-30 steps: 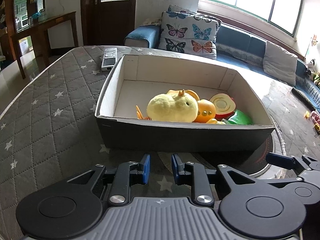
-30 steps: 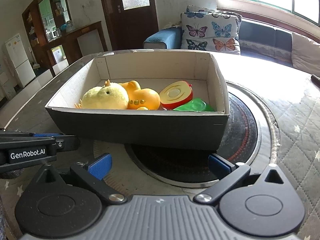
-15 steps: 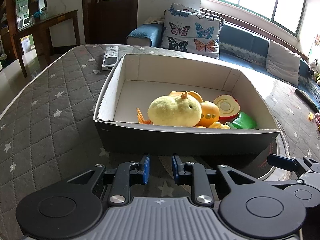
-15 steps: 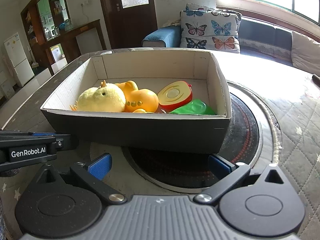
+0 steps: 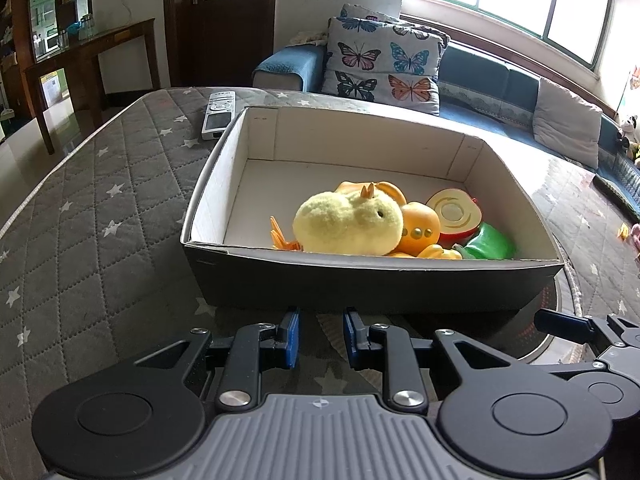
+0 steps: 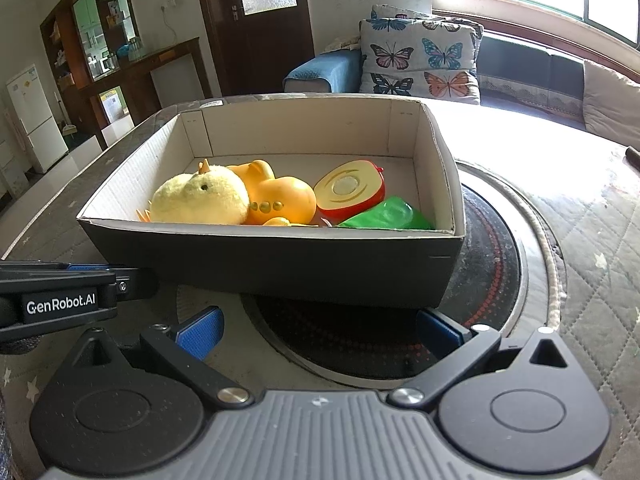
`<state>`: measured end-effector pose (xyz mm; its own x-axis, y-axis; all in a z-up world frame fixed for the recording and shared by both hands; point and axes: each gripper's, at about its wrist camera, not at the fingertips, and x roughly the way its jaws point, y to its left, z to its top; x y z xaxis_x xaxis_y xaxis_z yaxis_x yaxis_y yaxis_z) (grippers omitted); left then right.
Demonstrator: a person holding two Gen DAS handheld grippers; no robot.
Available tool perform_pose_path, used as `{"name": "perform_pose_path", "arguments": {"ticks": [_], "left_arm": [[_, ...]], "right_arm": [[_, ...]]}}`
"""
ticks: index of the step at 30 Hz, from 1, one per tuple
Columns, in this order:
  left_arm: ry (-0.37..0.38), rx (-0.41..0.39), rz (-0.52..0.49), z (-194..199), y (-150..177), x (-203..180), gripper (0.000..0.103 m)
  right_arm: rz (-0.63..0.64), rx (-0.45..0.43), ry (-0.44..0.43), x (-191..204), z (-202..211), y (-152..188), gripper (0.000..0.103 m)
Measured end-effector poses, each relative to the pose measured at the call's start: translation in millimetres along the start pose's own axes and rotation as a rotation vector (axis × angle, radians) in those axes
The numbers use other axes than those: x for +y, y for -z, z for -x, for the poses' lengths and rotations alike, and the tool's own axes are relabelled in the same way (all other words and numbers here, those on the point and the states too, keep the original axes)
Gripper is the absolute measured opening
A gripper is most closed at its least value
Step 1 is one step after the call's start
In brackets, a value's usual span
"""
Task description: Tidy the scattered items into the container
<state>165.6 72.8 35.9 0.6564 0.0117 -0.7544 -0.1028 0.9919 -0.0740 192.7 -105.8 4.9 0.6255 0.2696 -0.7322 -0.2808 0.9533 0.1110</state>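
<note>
From the left wrist view, the left tool (image 5: 319, 336) hangs low just in front of the box (image 5: 372, 280), its blue pads drawn close with only a narrow gap between them and nothing caught there. The box sits on the quilted bench (image 5: 92, 216), dark outside and pale inside. In its near right part lie a plush chick (image 5: 347, 224), an orange duck (image 5: 418, 228) tucked against the chick's right side, a red and yellow apple half (image 5: 454, 212) behind that, and a green toy (image 5: 490, 242) by the right wall. A remote (image 5: 218, 114) lies on the bench just off the box's far left corner. The right tool's finger pokes in at the lower right edge.

From the right wrist view, the right tool (image 6: 318, 330) is spread wide, holding nothing, its pads (image 6: 199, 332) low before the box (image 6: 304, 264). The box rests partly over a round dark hob (image 6: 492, 256) set into the bench. The chick (image 6: 200, 200), duck (image 6: 280, 200), apple half (image 6: 350, 190) and green toy (image 6: 386, 218) crowd the front of the box. The left tool's arm (image 6: 60, 300) crosses the left edge.
</note>
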Motion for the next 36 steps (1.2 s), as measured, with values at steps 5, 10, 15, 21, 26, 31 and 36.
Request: {"name": "perform_pose_path", "arguments": {"ticks": [5, 10, 15, 21, 26, 31, 36], "left_arm": [[-0.005, -0.003, -0.002, -1.1, 0.7, -1.1, 0.025], [-0.010, -0.002, -0.001, -1.2, 0.6, -1.2, 0.025], [-0.009, -0.001, -0.004, -0.6, 0.5, -1.5, 0.025], [-0.007, 0.002, -0.008, 0.4, 0.3, -2.1, 0.025], [-0.008, 0.001, -0.009, 1.0, -0.2, -2.4, 0.025], [-0.011, 0.000, -0.005, 0.8, -1.1, -2.5, 0.025], [-0.018, -0.001, 0.001, 0.7, -1.3, -1.7, 0.025]], "right_arm": [[0.003, -0.001, 0.000, 0.6, -0.2, -0.1, 0.103], [0.006, -0.001, -0.001, 1.7, -0.1, 0.1, 0.103], [0.009, -0.001, -0.002, 2.6, 0.3, 0.0, 0.103], [0.009, -0.003, -0.003, 2.8, 0.9, 0.0, 0.103], [0.012, -0.003, -0.004, 4.0, 1.1, -0.2, 0.103], [0.014, -0.001, -0.007, 5.0, 2.0, -0.1, 0.103], [0.017, 0.001, -0.009, 6.4, 1.8, -0.2, 0.103]]}}
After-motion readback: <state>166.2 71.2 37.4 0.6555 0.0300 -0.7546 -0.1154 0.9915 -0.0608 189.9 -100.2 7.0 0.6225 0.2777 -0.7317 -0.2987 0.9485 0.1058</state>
